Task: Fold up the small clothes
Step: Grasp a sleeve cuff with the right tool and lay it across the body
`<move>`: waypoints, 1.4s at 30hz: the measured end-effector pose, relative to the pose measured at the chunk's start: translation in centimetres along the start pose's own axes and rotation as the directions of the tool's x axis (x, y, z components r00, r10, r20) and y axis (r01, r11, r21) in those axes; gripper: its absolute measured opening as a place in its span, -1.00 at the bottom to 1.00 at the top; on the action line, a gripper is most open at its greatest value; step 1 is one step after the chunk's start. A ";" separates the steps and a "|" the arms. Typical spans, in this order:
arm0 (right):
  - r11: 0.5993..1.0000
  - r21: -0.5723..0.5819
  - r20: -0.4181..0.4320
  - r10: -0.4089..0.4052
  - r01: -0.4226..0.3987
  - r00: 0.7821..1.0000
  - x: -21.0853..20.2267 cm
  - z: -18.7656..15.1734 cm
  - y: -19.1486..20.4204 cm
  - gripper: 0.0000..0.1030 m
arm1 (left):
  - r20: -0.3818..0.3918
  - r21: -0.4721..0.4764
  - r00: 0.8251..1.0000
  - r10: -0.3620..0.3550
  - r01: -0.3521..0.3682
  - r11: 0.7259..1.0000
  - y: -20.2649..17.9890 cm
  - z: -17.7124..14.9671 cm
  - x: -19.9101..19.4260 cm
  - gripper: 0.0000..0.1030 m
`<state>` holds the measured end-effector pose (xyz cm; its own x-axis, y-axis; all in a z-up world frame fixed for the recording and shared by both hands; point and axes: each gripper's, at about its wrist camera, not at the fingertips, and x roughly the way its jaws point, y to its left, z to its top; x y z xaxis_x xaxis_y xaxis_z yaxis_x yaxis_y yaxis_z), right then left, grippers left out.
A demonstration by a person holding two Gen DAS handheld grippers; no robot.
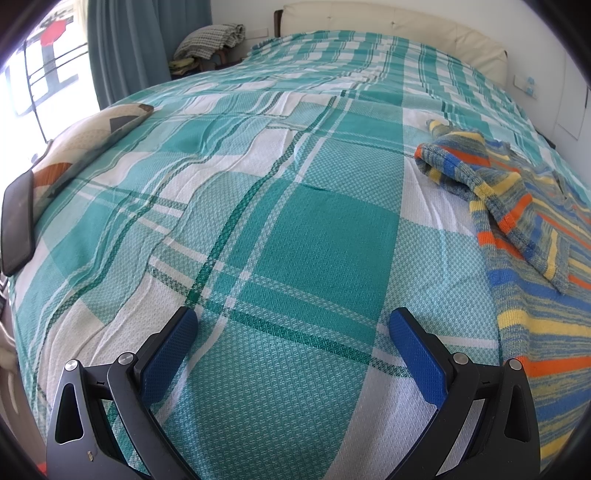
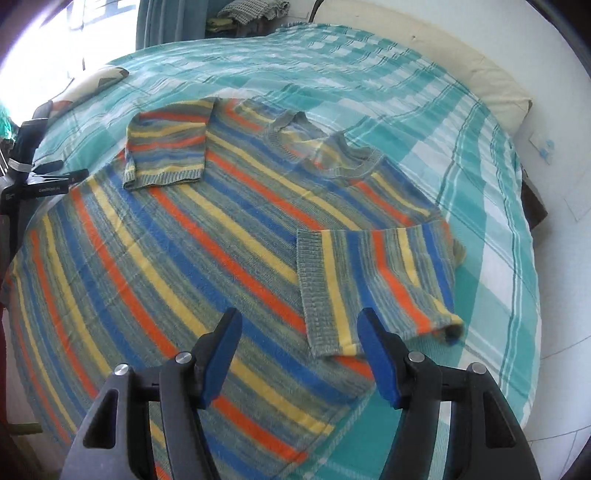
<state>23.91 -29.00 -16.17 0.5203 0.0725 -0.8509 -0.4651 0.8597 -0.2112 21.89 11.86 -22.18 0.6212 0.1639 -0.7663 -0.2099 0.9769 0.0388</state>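
A knitted sweater (image 2: 207, 236) with blue, orange and yellow stripes lies flat on the teal plaid bedspread (image 2: 480, 206). Both short sleeves are folded inward over the body: one (image 2: 166, 147) at the upper left, the other (image 2: 376, 280) at the right. The neckline (image 2: 321, 147) points toward the headboard. My right gripper (image 2: 298, 317) hovers open above the sweater's lower body, beside the right sleeve's cuff, with nothing between its blue pads. My left gripper (image 1: 293, 321) stands open over bare bedspread, and the sweater (image 1: 517, 221) lies off to its right.
A dark phone (image 1: 18, 221) rests by a patterned cushion (image 1: 85, 144) at the bed's left side. A cream headboard pad (image 1: 388, 26) runs along the far end. Folded blankets (image 1: 214, 37) sit beside a curtain (image 1: 147, 44). A black hand-held device (image 2: 40, 184) shows at the left edge.
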 end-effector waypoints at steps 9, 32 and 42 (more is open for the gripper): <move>0.875 0.481 0.126 -0.005 -0.056 0.992 -1.5 -2.2 -13.0 -0.94 | 0.000 0.000 1.000 0.001 -0.001 1.000 0.0 0.0 0.0 0.99; 0.280 0.955 -0.083 -0.062 0.097 0.995 -2.9 -24.8 -26.8 -0.96 | -0.001 0.000 1.000 0.000 0.000 1.000 0.0 0.0 0.0 0.99; 0.293 0.950 -0.048 -0.202 0.107 0.978 -7.6 -25.0 -25.3 -0.71 | -0.018 0.000 1.000 -0.002 0.002 1.000 0.0 0.1 0.2 0.99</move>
<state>13.80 -64.00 -16.37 0.5685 -0.1270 -0.8129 0.5998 0.7402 0.3038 22.10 11.87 -22.21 0.6079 0.1591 -0.7779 -0.2081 0.9774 0.0373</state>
